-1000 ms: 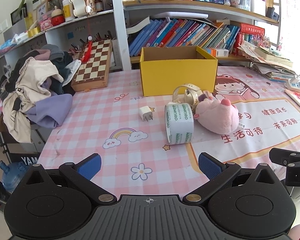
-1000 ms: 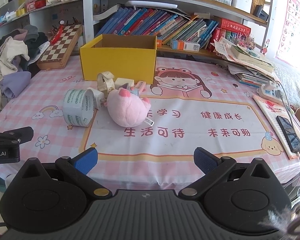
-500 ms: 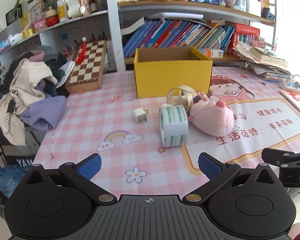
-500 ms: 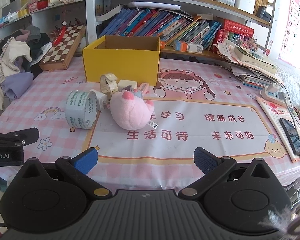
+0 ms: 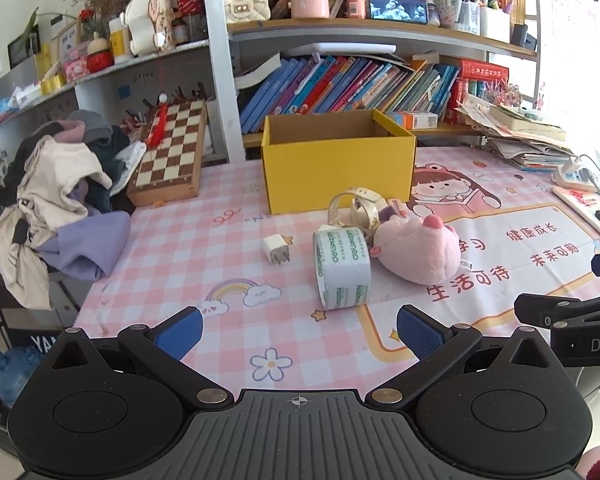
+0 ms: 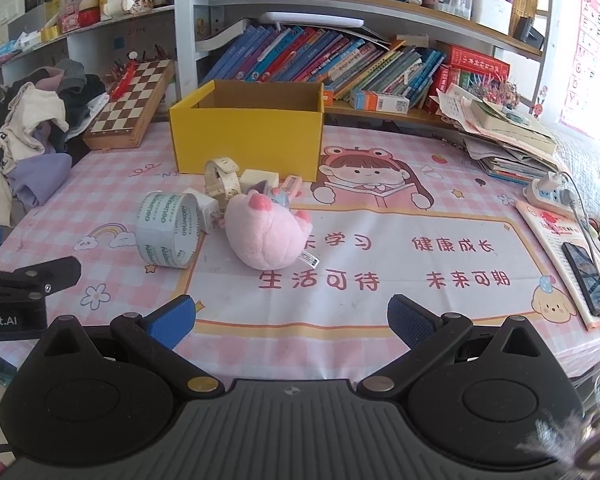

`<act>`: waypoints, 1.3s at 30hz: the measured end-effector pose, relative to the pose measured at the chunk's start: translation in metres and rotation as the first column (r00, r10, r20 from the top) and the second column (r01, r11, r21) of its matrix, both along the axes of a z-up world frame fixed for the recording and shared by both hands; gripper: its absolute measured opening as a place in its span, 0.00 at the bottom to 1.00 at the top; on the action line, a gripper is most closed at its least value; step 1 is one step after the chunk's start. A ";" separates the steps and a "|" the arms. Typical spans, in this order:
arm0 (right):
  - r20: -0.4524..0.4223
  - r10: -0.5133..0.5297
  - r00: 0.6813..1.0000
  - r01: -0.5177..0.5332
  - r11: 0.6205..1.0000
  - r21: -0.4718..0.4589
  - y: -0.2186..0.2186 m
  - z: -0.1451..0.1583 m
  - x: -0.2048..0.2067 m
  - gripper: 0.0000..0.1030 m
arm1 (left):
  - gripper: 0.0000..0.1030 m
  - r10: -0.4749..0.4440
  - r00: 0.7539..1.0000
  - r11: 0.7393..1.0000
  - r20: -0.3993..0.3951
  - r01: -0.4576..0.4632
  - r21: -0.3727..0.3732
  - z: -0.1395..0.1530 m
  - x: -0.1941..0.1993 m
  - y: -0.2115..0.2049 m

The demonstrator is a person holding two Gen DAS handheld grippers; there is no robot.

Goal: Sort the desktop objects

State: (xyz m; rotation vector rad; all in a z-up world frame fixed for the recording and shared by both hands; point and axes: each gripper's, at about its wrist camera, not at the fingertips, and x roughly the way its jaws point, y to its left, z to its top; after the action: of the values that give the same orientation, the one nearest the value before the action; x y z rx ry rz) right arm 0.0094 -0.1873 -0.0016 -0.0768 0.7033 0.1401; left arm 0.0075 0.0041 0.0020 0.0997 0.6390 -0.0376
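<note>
I have both grippers low at the near edge of the pink checked tabletop (image 5: 188,248). The left gripper (image 5: 298,330) and the right gripper (image 6: 292,318) stand spread wide and carry nothing. At the centre of the left view a white roll of printed packing tape (image 5: 342,268) lies on its side, touching a pink plush toy (image 5: 418,250). A small white charger plug (image 5: 276,249) sits just left of the roll and a cream wristwatch (image 5: 358,206) behind it. The yellow cardboard box (image 5: 338,170) stands open beyond; I cannot see inside. These items remain outside it, so I judge the tape the nearest pick, needing a wide grasp.
</note>
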 end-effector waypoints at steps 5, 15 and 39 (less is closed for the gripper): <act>0.002 0.014 1.000 -0.014 1.000 0.006 0.000 0.001 0.001 1.00 | 1.00 0.009 1.000 1.000 0.015 -0.009 -0.026 0.003 0.003 0.004; -0.003 0.035 0.999 -0.035 0.998 0.043 -0.006 0.000 0.009 1.00 | 1.00 -0.007 1.000 1.000 0.006 0.007 -0.028 0.000 0.009 -0.004; -0.021 0.135 0.991 -0.133 0.989 0.059 0.000 -0.003 0.071 1.00 | 1.00 0.048 0.994 0.997 -0.099 -0.053 -0.049 -0.012 0.053 0.001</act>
State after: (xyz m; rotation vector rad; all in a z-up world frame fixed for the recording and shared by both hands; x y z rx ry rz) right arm 0.0806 -0.1872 -0.0049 -0.0677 0.7187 0.2903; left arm 0.0605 0.0049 -0.0102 0.0318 0.7380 -0.0105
